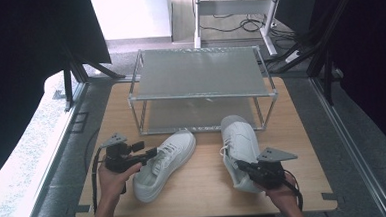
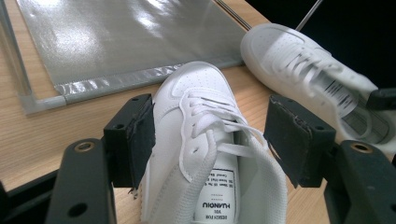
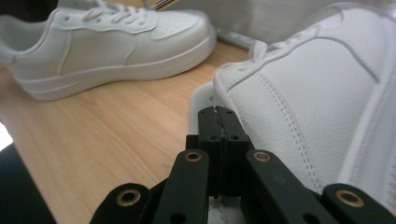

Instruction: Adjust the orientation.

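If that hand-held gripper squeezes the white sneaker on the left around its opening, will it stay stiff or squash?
The white lace-up sneaker would probably squash a little: its padded collar looks soft. The flat rubber sole should keep it from rolling or tipping. Its smooth leather-like sides may be slightly slippery between the open left hand-held gripper pads.

Two white sneakers (image 1: 165, 162), wire rack (image 1: 200, 88), wooden table (image 1: 205, 193)

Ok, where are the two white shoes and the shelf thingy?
Left shoe (image 1: 165, 162), high view, on its laces.
Right shoe (image 1: 240, 136), high view, on its laced top.
Shelf rack (image 1: 199, 73), high view, on its grey top shelf.
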`<act>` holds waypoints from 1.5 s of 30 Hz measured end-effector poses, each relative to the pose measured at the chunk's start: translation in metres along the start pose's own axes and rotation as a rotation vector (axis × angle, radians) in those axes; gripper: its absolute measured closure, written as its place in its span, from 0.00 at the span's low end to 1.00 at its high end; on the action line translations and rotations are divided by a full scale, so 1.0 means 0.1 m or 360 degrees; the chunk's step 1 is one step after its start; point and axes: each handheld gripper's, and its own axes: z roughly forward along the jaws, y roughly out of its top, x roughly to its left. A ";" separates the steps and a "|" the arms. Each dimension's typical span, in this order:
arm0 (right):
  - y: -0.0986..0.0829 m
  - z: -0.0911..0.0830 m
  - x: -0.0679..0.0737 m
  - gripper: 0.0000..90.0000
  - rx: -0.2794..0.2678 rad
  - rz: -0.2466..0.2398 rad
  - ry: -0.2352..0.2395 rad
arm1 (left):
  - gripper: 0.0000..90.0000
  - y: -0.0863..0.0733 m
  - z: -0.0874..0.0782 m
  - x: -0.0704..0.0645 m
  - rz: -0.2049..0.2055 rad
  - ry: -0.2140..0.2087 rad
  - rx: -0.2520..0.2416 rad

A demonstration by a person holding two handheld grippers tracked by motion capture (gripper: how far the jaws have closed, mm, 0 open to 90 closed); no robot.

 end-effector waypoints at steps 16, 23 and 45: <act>-0.22 -0.31 -0.38 1.00 -0.0042 0.0165 -0.0184 | 0.38 -0.01 0.03 0.01 -0.0014 -0.0004 0.0013; -0.09 -0.20 0.07 1.00 -0.0014 -0.0027 -0.0076 | 0.38 -0.02 0.03 0.03 -0.0023 -0.0004 0.0017; -0.32 -0.25 0.10 1.00 0.0119 -0.0125 -0.0316 | 0.38 -0.02 -0.03 0.09 -0.0073 0.0014 0.0001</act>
